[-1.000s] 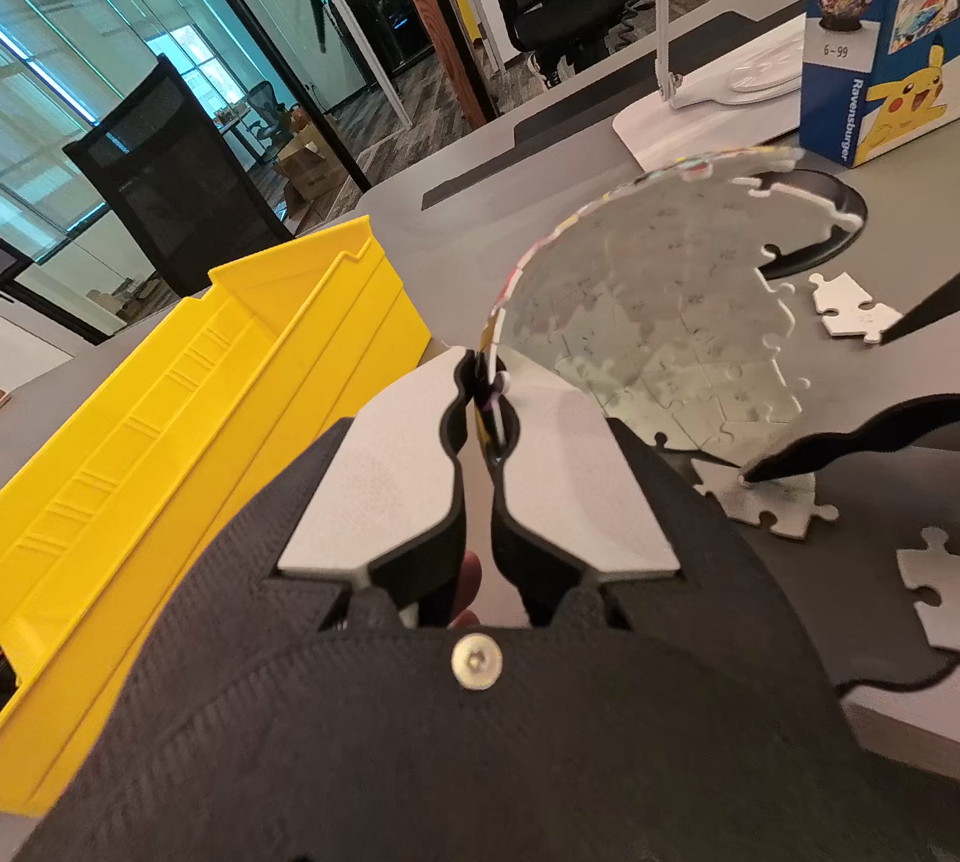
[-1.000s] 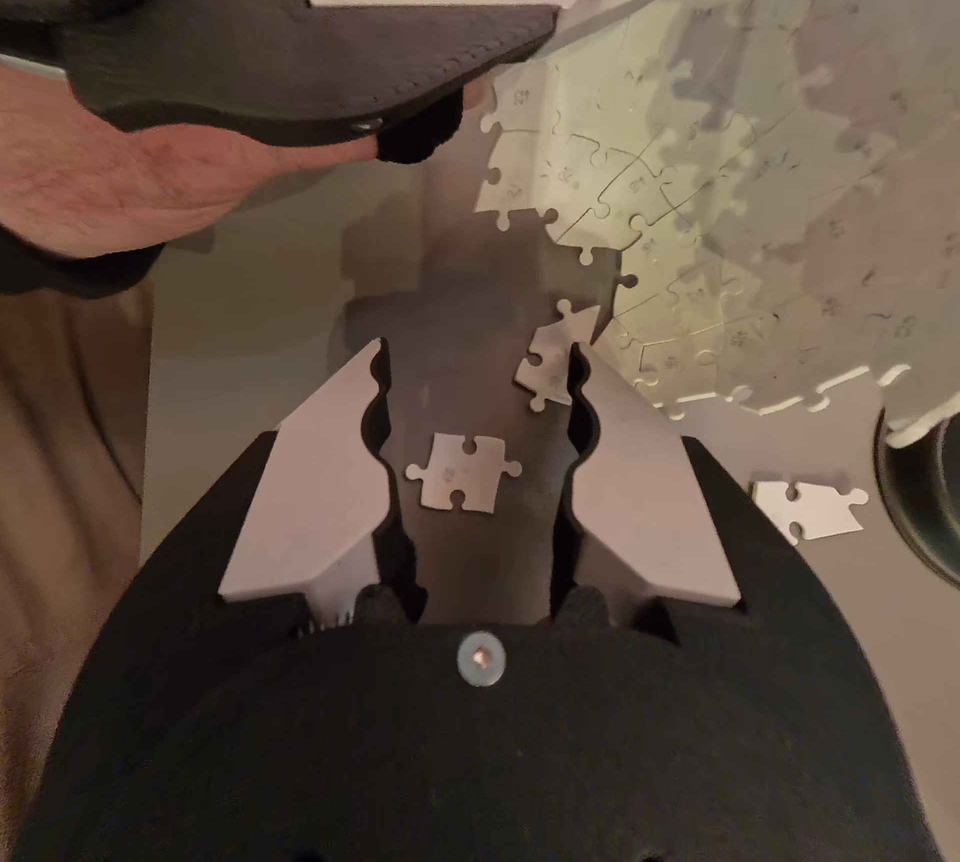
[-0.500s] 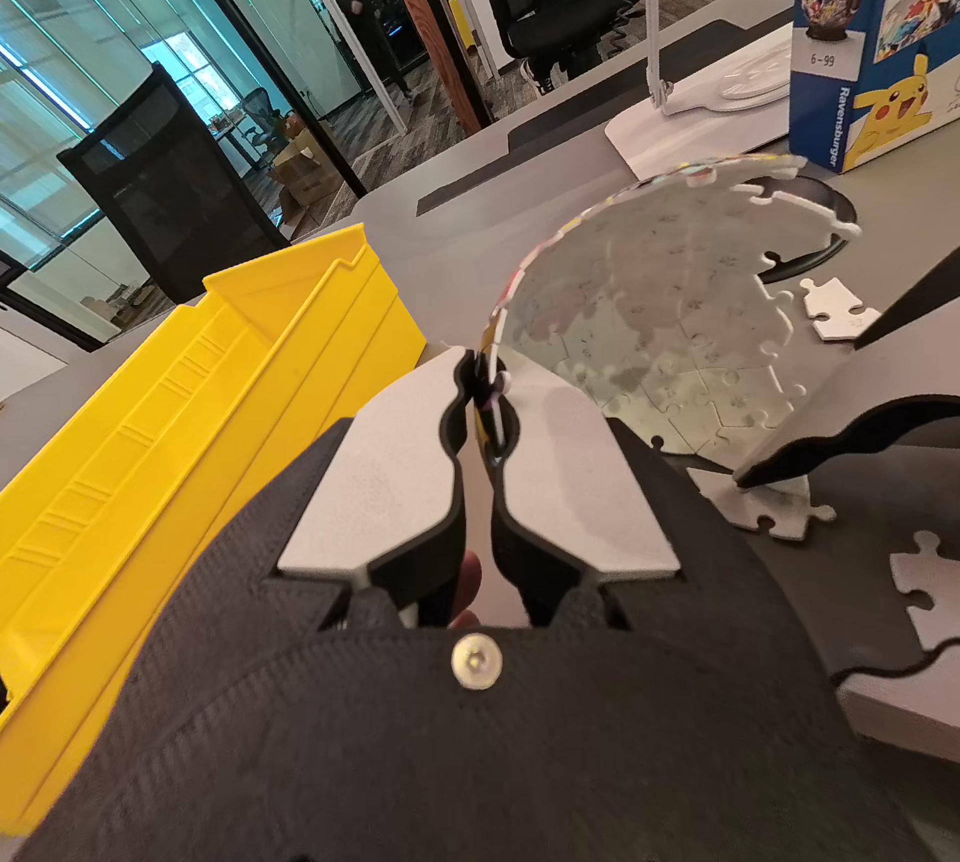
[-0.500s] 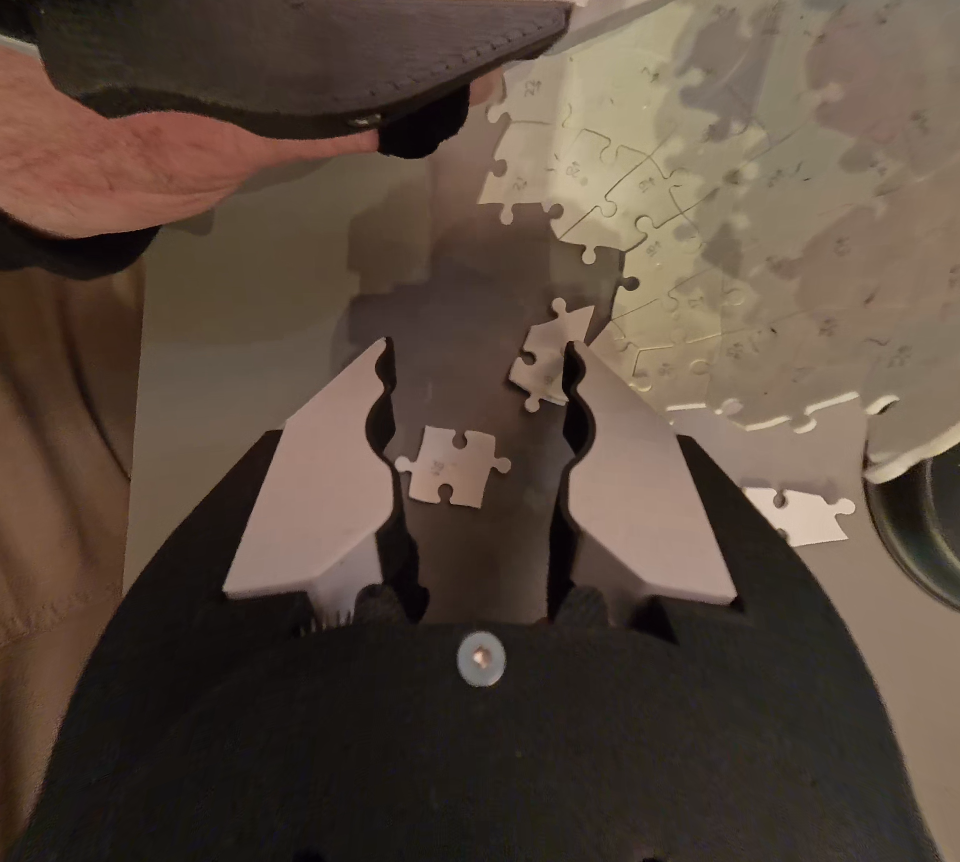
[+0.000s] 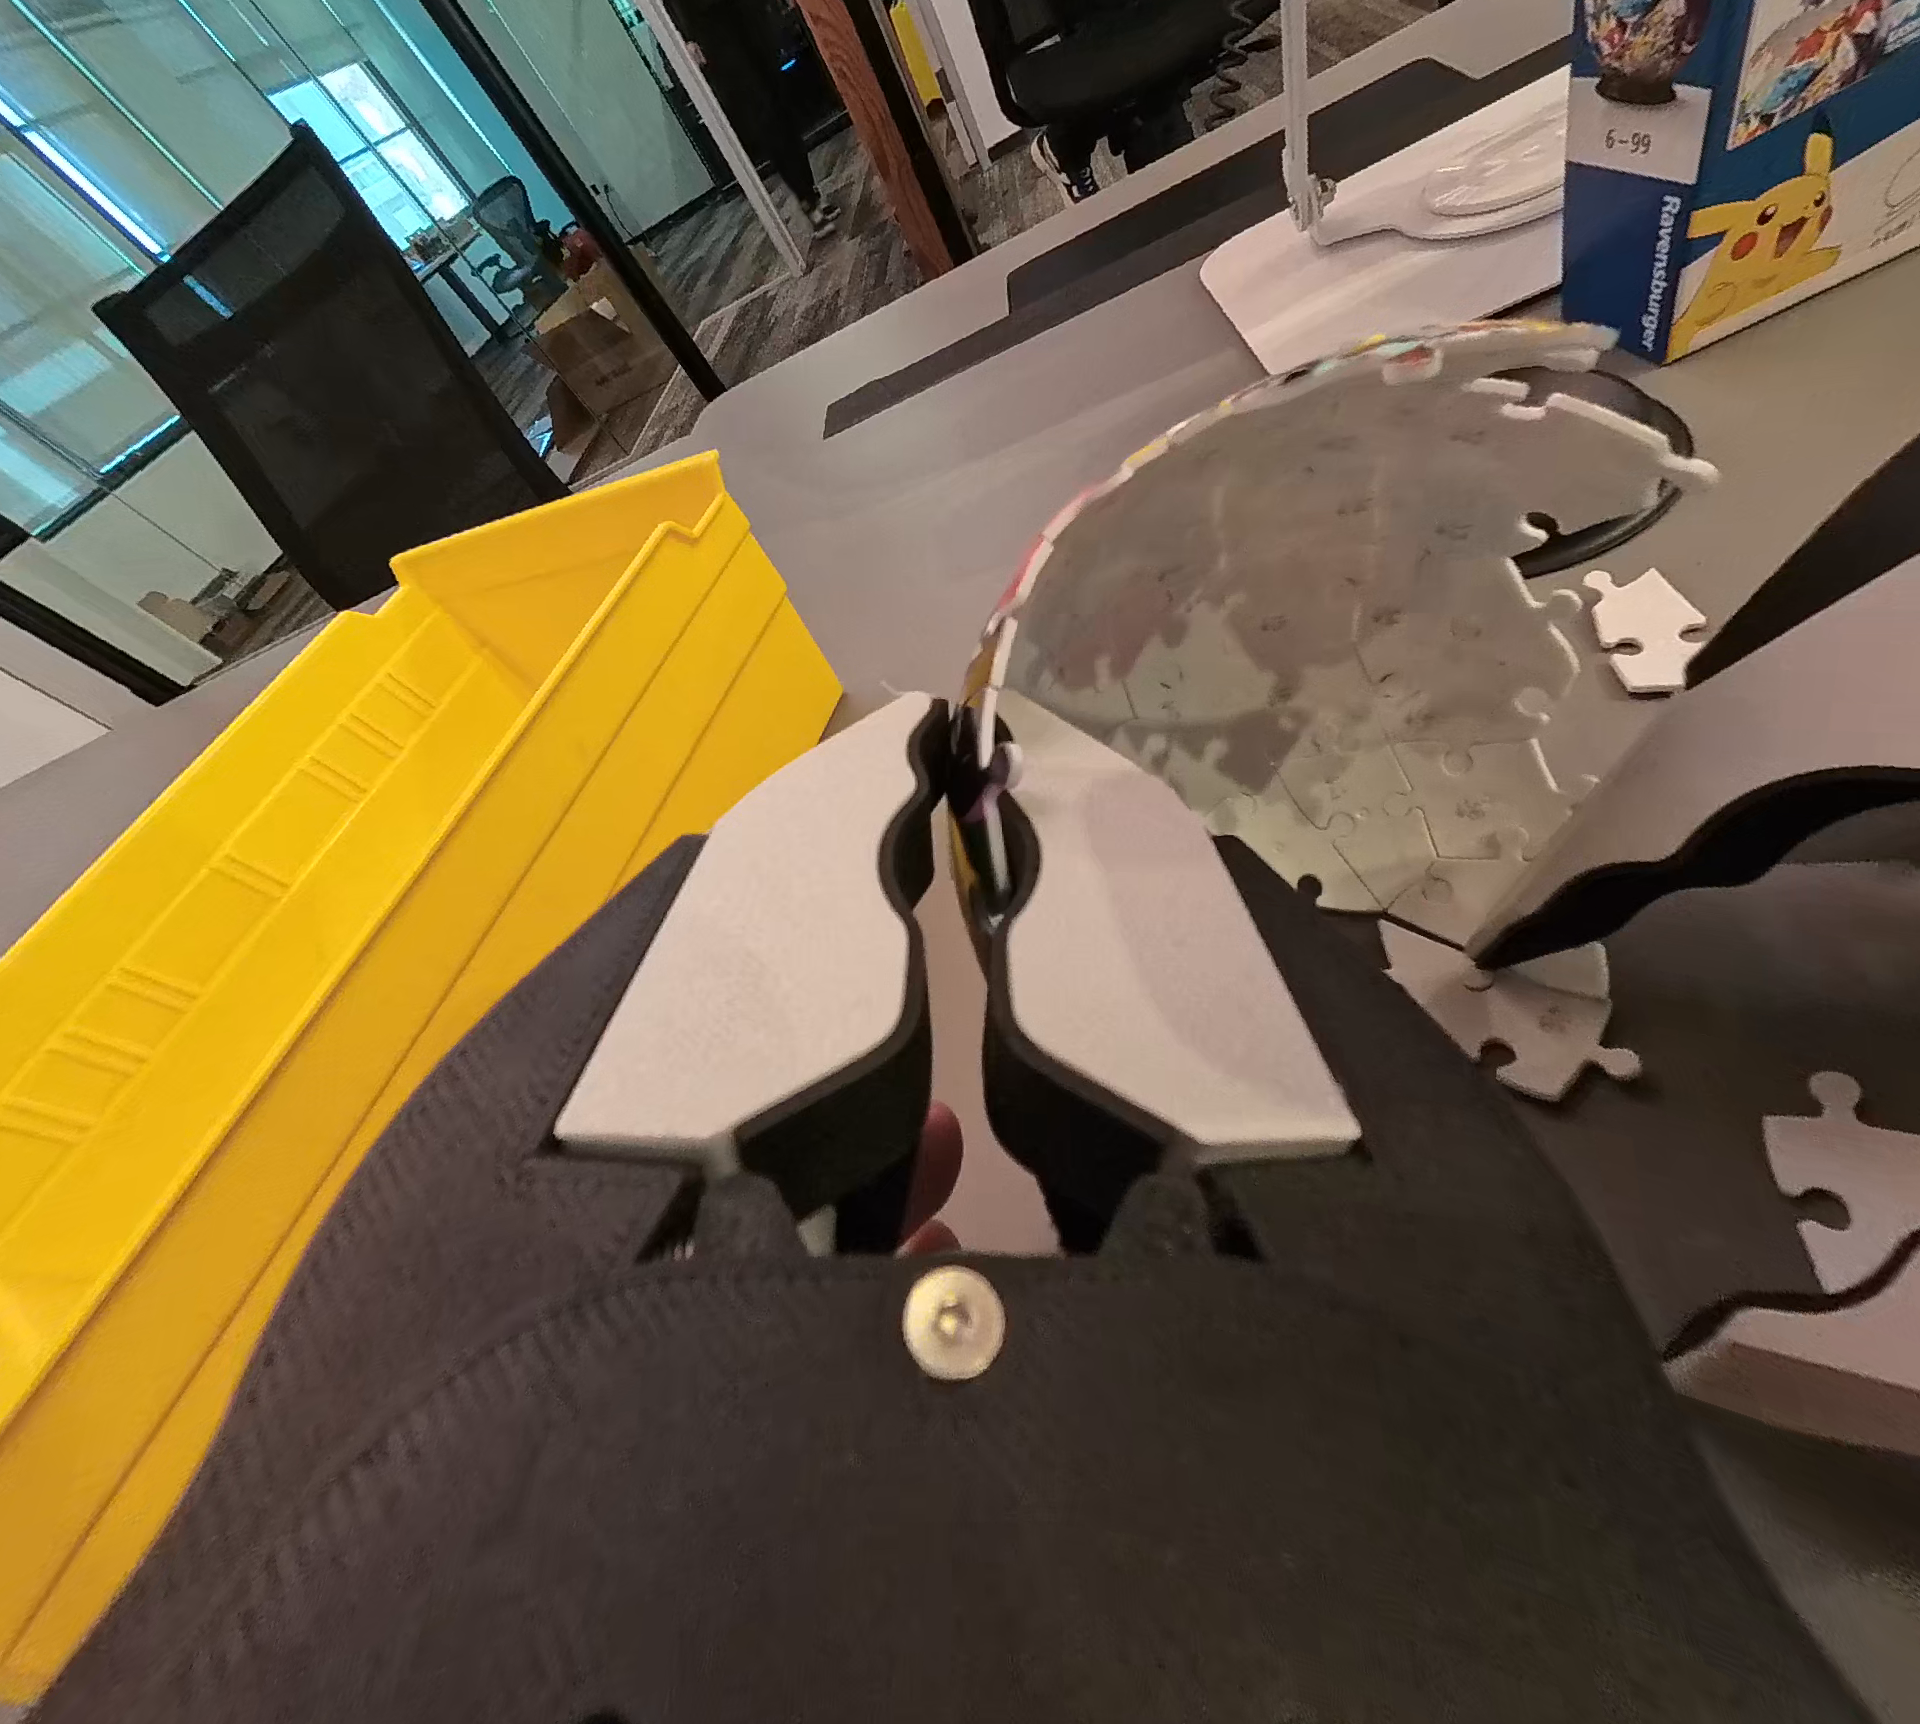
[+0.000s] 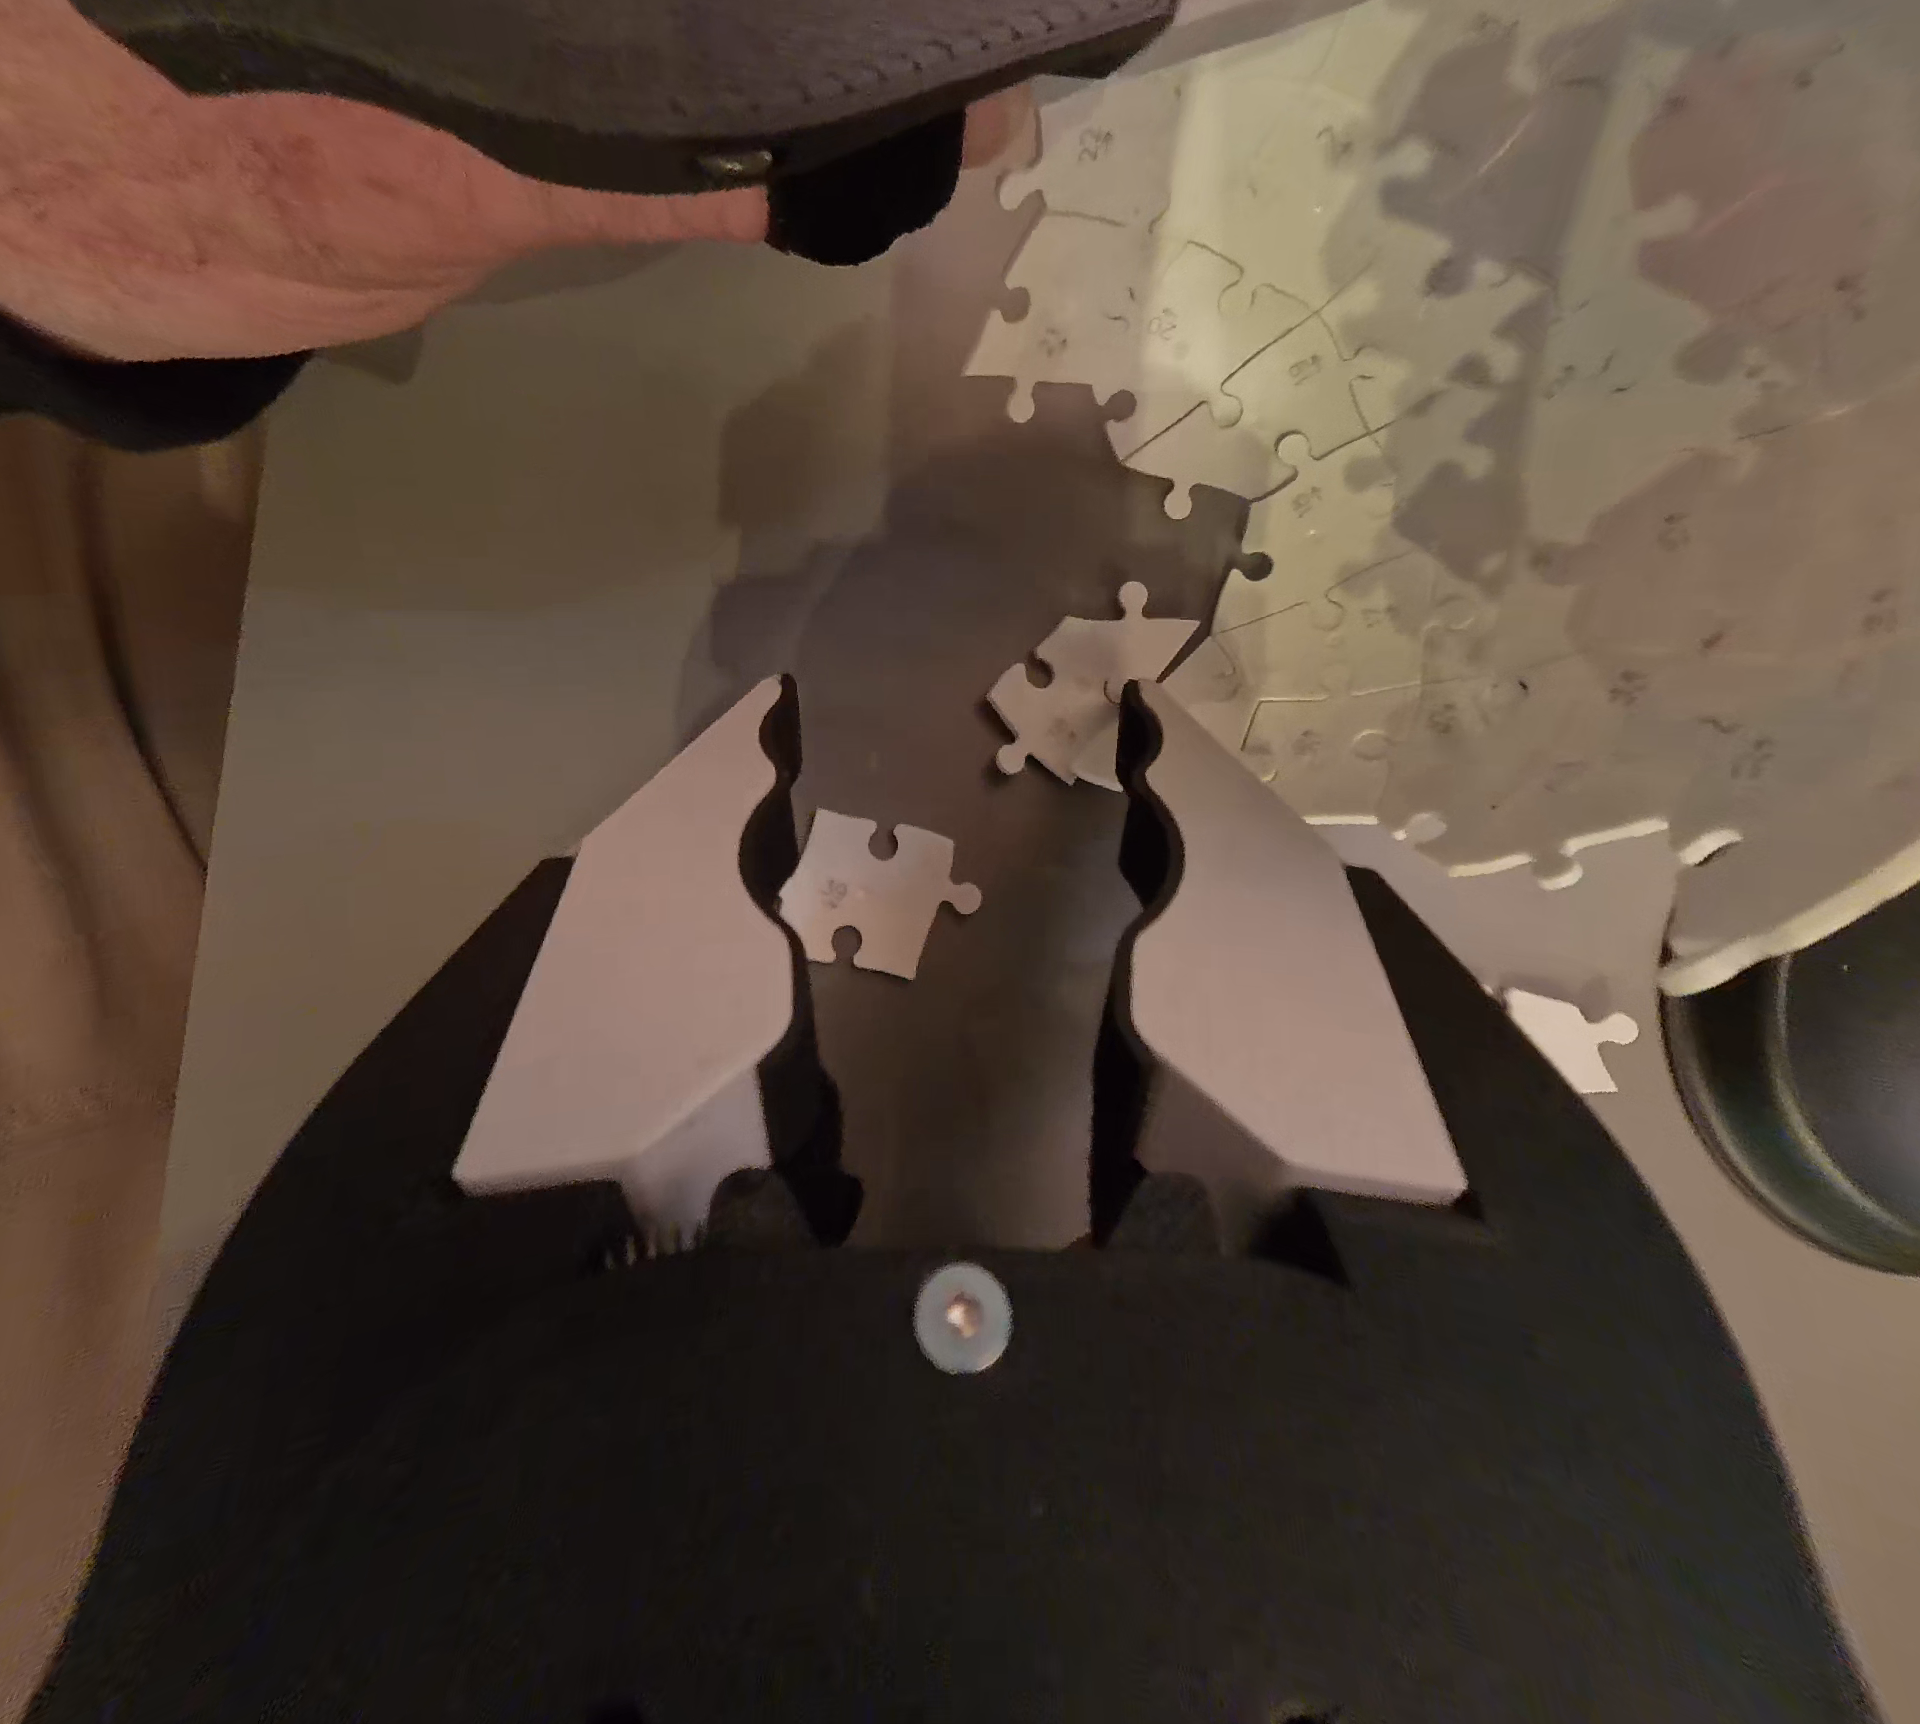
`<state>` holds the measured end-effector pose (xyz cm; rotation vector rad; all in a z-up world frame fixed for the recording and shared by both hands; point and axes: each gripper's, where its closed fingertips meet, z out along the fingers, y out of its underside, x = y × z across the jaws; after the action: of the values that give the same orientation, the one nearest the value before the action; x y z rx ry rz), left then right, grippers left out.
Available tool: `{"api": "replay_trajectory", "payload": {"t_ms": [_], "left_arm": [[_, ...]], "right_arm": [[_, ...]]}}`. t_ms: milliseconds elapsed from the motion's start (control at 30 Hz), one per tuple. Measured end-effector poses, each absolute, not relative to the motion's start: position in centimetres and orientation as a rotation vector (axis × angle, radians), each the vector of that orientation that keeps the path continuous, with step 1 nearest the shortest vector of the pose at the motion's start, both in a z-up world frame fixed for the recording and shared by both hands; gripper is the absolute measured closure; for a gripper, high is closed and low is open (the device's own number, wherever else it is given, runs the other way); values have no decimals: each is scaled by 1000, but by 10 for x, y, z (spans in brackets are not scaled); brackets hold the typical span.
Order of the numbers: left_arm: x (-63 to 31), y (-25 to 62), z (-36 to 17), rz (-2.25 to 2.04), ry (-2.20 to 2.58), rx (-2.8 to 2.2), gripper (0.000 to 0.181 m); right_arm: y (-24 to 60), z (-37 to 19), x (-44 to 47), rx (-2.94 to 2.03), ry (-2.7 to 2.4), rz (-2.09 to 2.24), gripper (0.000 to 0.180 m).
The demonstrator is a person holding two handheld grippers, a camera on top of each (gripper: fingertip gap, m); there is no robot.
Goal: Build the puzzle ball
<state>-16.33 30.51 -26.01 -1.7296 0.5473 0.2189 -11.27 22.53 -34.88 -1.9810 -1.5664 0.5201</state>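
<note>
My left gripper (image 5: 971, 744) is shut on the rim of the half-built puzzle ball (image 5: 1299, 635), a curved shell with its grey inner side facing me, held tilted over the grey table (image 5: 914, 469). In the right wrist view the shell (image 6: 1558, 427) fills the upper right. My right gripper (image 6: 954, 698) is open and empty, low over the table. A loose grey piece (image 6: 878, 895) lies between its fingers, and another piece (image 6: 1081, 687) lies at its right fingertip, under the shell's edge. The right gripper also shows in the left wrist view (image 5: 1704, 874), over the pieces (image 5: 1538, 1030).
A yellow plastic bin (image 5: 364, 843) stands at the left. The blue puzzle box (image 5: 1745, 74) and a white lamp base (image 5: 1351, 272) stand at the back right. More loose pieces (image 5: 1647, 630) lie by a round cable hole (image 6: 1808, 1103). A person's hand (image 6: 260, 220) holds the left gripper. The left gripper's tips are roughly 12 centimetres from the right gripper's.
The right gripper has shifted a little to the right over the table, so the loose piece now lies nearer its left finger. The left gripper still holds the shell.
</note>
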Motion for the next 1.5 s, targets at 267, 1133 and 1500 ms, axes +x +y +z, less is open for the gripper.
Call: {"api": "replay_trajectory", "payload": {"t_ms": [267,1133,1500], "left_arm": [[-162,304,-259,206,556,-1721,176],[-154,292,-253,185,572,-1682,173],[-150,284,-248,173,592,-1652,172]], "right_arm": [[224,-350,-110,-1911,-1679,525,123],[223,-351,-108,-1886,-1539,629,129],[225,-350,-108,-1941,-1494,614,130]]}}
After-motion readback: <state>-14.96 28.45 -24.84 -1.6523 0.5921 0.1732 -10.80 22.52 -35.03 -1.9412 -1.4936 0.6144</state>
